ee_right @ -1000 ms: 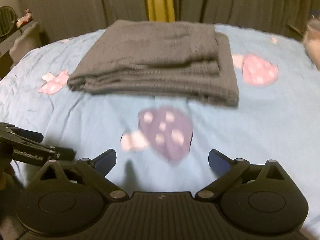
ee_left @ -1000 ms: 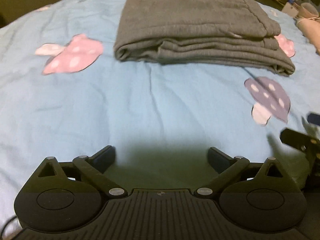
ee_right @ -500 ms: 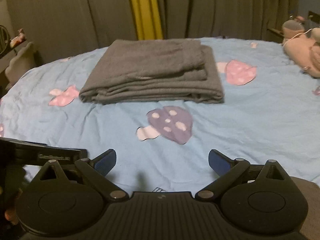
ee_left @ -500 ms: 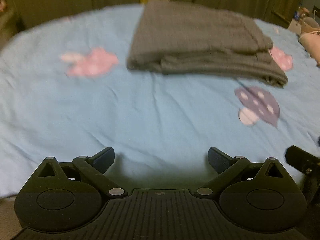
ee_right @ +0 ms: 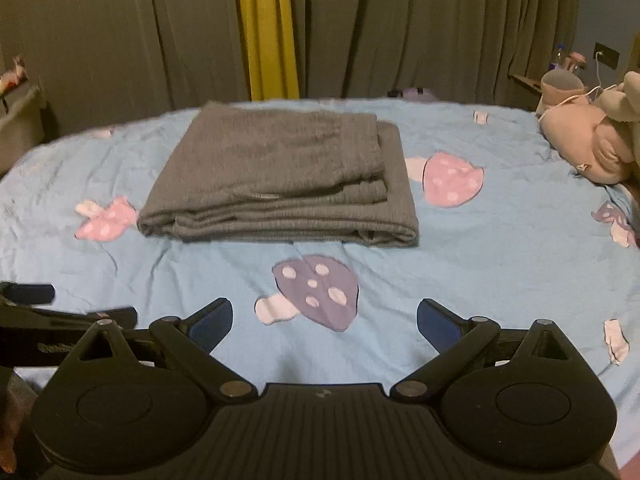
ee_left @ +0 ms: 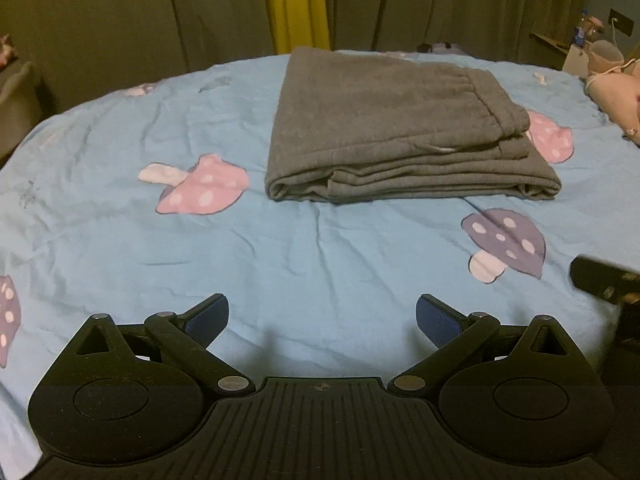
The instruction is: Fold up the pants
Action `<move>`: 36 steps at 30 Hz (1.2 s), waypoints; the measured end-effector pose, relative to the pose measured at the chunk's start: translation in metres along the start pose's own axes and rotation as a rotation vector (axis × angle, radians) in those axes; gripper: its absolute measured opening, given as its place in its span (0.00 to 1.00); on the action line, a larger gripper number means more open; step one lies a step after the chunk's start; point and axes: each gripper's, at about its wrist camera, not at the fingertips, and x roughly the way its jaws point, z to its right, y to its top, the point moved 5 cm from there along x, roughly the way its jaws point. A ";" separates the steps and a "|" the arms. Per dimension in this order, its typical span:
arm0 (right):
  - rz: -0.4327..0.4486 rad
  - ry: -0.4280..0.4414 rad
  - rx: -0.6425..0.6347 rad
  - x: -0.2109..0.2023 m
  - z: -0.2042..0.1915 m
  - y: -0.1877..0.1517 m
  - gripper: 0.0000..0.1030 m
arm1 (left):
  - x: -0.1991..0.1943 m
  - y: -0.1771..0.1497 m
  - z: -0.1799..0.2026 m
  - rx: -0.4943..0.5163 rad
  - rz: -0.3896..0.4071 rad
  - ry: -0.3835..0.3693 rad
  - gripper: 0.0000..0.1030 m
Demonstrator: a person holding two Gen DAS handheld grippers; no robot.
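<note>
Grey pants (ee_left: 392, 128) lie folded into a flat stack of layers on a light blue bed sheet (ee_left: 280, 264) with mushroom prints. They also show in the right wrist view (ee_right: 280, 184). My left gripper (ee_left: 322, 316) is open and empty, well short of the pants near the bed's front edge. My right gripper (ee_right: 325, 318) is open and empty, also back from the pants, above a purple mushroom print (ee_right: 316, 292). Part of the left gripper (ee_right: 48, 312) shows at the left of the right wrist view.
A plush toy (ee_right: 592, 140) lies on the bed at the far right. Dark curtains with a yellow strip (ee_right: 266, 32) hang behind the bed. A shelf with small items (ee_left: 588, 36) stands at the back right.
Both grippers have pulled back and up from the pants, which now sit farther away. Both stay open and empty. The pants have not moved.
</note>
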 end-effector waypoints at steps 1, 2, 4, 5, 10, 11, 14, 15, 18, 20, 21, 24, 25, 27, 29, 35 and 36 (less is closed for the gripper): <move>-0.030 -0.001 -0.019 0.002 -0.002 0.001 0.96 | -0.002 0.001 -0.002 0.001 0.005 0.003 1.00; -0.046 0.004 -0.035 0.002 -0.005 0.001 0.96 | -0.003 0.002 -0.003 0.006 0.009 0.009 1.00; -0.061 0.017 -0.046 0.001 -0.008 -0.001 0.96 | -0.002 0.003 -0.005 0.028 -0.005 0.034 1.00; -0.080 0.039 -0.045 0.001 -0.009 -0.004 0.96 | 0.000 0.004 -0.006 0.042 -0.018 0.049 1.00; -0.202 0.134 0.012 0.009 -0.009 -0.015 0.96 | 0.015 -0.002 -0.007 0.058 -0.109 0.046 1.00; -0.216 0.136 0.029 0.011 -0.007 -0.017 0.96 | 0.018 -0.004 -0.006 0.061 -0.125 0.046 1.00; -0.235 0.112 0.043 0.015 -0.003 -0.018 0.96 | 0.024 -0.005 -0.002 0.081 -0.141 0.048 1.00; -0.236 0.102 0.041 0.015 -0.002 -0.018 0.96 | 0.025 -0.005 -0.001 0.086 -0.143 0.046 1.00; -0.219 0.084 0.036 0.014 0.000 -0.017 0.96 | 0.030 -0.006 0.001 0.083 -0.158 0.023 1.00; -0.187 0.095 0.038 0.010 0.000 -0.014 0.96 | 0.035 -0.007 0.003 0.079 -0.181 0.001 1.00; -0.176 0.103 0.041 0.009 0.000 -0.014 0.96 | 0.038 -0.008 0.004 0.078 -0.196 -0.007 1.00; -0.189 0.127 0.053 0.013 0.000 -0.013 0.96 | 0.043 -0.009 0.005 0.064 -0.211 -0.024 1.00; -0.200 0.134 0.056 0.016 -0.001 -0.014 0.96 | 0.044 -0.008 0.004 0.059 -0.211 -0.031 1.00; -0.220 0.140 0.059 0.021 -0.002 -0.016 0.96 | 0.046 -0.008 0.002 0.043 -0.216 -0.043 1.00; -0.233 0.119 0.060 0.026 -0.001 -0.017 0.96 | 0.048 -0.006 -0.001 0.028 -0.214 -0.047 1.00; -0.187 0.056 0.092 0.039 0.011 -0.006 0.96 | 0.056 0.004 -0.006 -0.007 -0.169 -0.019 1.00; -0.165 0.045 0.099 0.041 0.013 -0.003 0.96 | 0.056 0.006 -0.007 -0.012 -0.151 -0.008 1.00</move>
